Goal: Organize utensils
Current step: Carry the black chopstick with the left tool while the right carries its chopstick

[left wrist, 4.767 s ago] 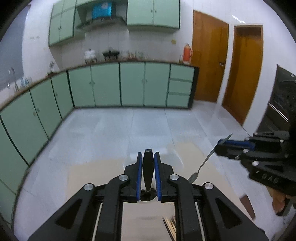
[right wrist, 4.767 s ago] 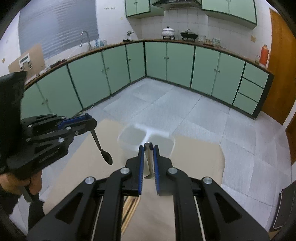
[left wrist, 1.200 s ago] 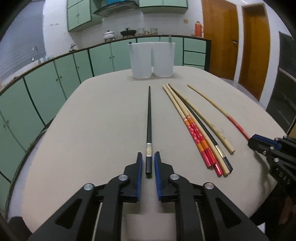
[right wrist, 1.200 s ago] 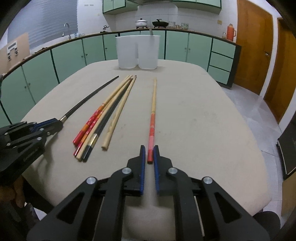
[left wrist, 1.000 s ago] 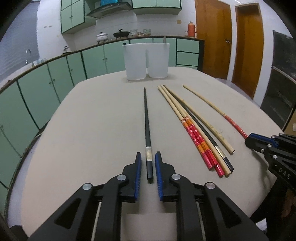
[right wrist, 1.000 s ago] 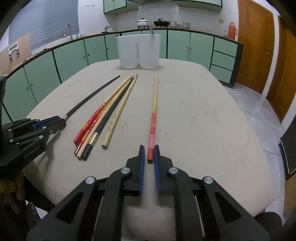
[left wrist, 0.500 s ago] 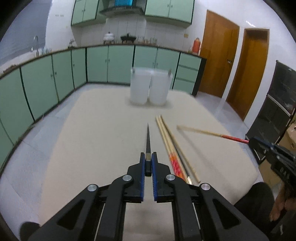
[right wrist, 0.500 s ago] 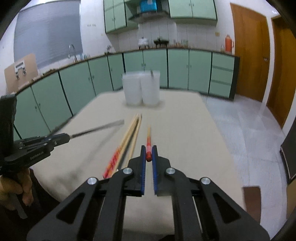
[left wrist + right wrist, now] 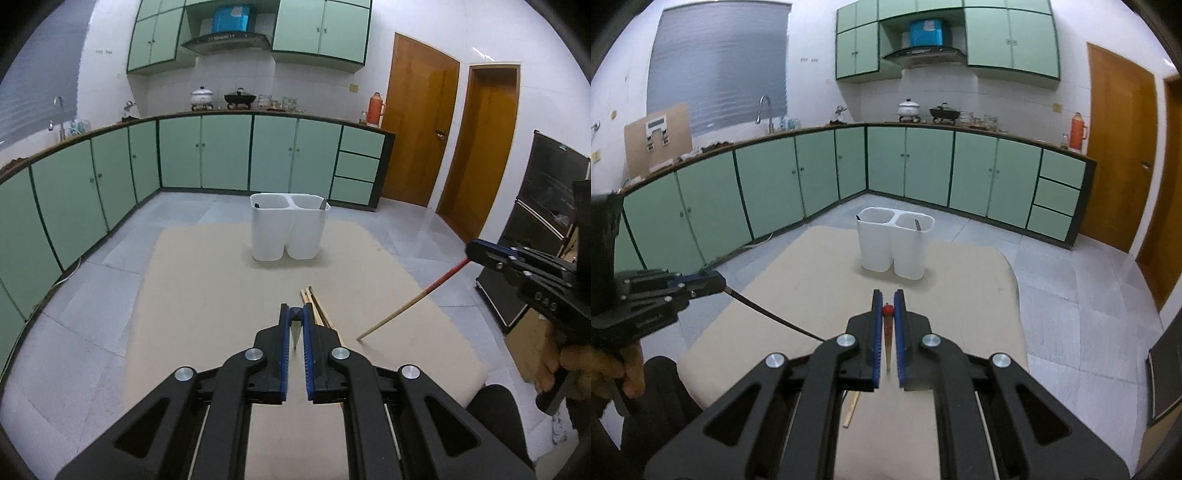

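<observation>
Both jaws clamped: left gripper [image 9: 295, 325] on the black chopstick [image 9: 768, 314], right gripper [image 9: 887, 317] on the red-ended chopstick [image 9: 412, 304]; both sticks lifted off the table [image 9: 207, 280], tips slanting down; remaining chopsticks [image 9: 314, 300] lying on the table near the left gripper. Carry step, seemingly. Next: raise, swing toward the white twin-cup holder [image 9: 286, 230] at the far end, tip upright, lower tips into a cup, then release.
</observation>
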The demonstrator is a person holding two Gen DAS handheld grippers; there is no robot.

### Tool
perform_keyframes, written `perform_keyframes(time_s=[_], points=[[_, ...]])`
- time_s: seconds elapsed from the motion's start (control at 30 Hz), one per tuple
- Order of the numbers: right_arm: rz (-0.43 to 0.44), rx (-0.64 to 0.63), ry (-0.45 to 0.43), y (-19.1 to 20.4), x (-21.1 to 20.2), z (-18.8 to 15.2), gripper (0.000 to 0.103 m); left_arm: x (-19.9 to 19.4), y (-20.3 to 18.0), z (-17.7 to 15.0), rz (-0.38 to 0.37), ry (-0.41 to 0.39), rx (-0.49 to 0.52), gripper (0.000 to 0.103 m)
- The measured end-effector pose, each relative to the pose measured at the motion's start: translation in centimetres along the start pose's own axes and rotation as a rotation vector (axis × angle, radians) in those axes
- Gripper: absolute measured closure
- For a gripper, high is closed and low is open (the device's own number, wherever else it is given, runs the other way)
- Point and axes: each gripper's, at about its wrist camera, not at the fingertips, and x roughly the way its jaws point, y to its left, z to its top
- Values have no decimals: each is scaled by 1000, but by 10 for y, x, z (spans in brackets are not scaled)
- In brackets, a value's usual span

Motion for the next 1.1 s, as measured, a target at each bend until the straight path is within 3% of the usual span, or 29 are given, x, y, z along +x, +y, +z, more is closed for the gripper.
perform_keyframes(time_s=[0.53,0.83,1.1], points=[[69,-31,147,-3,43,67,98,20,14,60,-53,61,11,96],[74,-53,140,-8,39,132,98,24,11,120,-46,9,44,96],[64,9,69,-25,51,209,98,37,9,193,-1,-91,67,96]])
